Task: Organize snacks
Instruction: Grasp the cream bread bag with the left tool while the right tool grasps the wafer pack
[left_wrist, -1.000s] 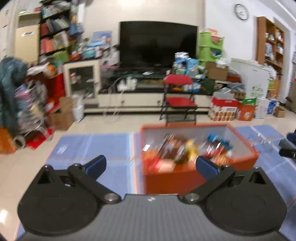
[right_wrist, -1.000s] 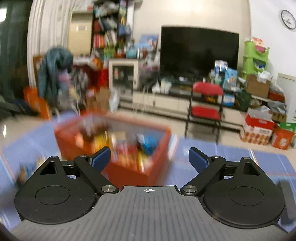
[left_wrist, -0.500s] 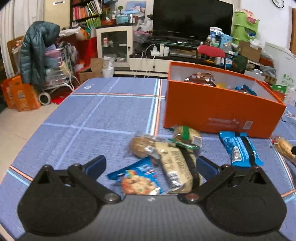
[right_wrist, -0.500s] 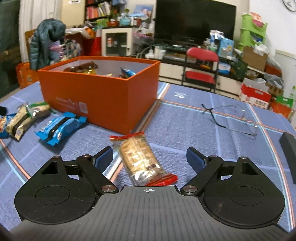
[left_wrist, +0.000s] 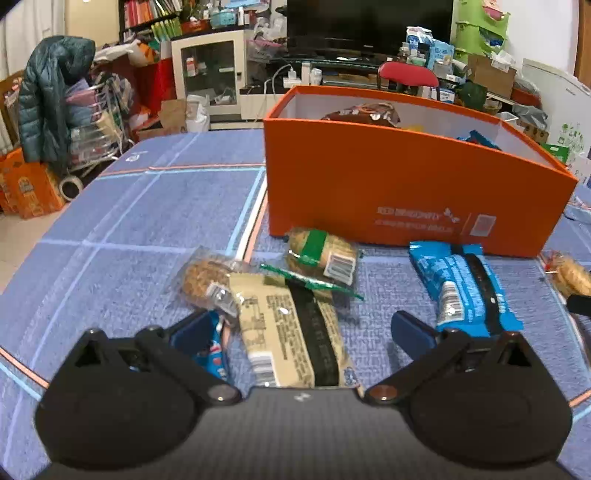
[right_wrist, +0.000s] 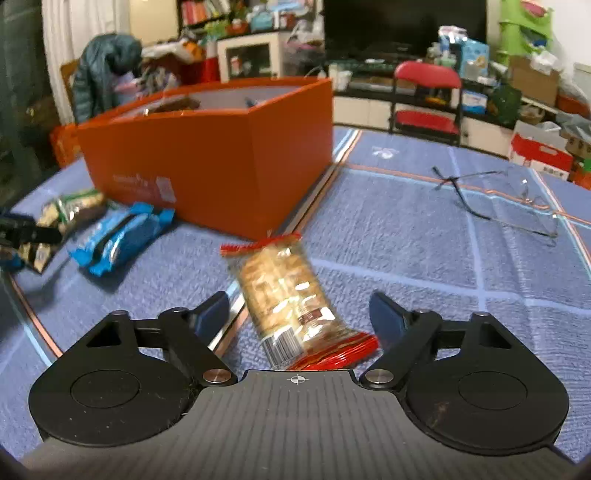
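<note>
An orange box (left_wrist: 406, 184) (right_wrist: 221, 170) with snacks inside stands on the blue mat. In the left wrist view a beige snack pack with a black band (left_wrist: 295, 332) lies between the fingers of my left gripper (left_wrist: 301, 326), which is open; the pads do not touch it. A blue pack (left_wrist: 214, 354) lies partly under it. A clear red-ended cracker pack (right_wrist: 288, 299) lies between the fingers of my right gripper (right_wrist: 301, 314), whose jaws are closing; the pads stand clear of it.
A green-banded pack (left_wrist: 321, 254), a round biscuit pack (left_wrist: 203, 280) and a blue bar (left_wrist: 465, 288) (right_wrist: 118, 240) lie in front of the box. Spectacles (right_wrist: 495, 206) rest on the mat to the right. A red chair (right_wrist: 424, 99) stands beyond.
Both grippers have sunk from above the box down to the mat. The beige pack now sits between the left fingers, the cracker pack between the right ones, which stand a little narrower.
</note>
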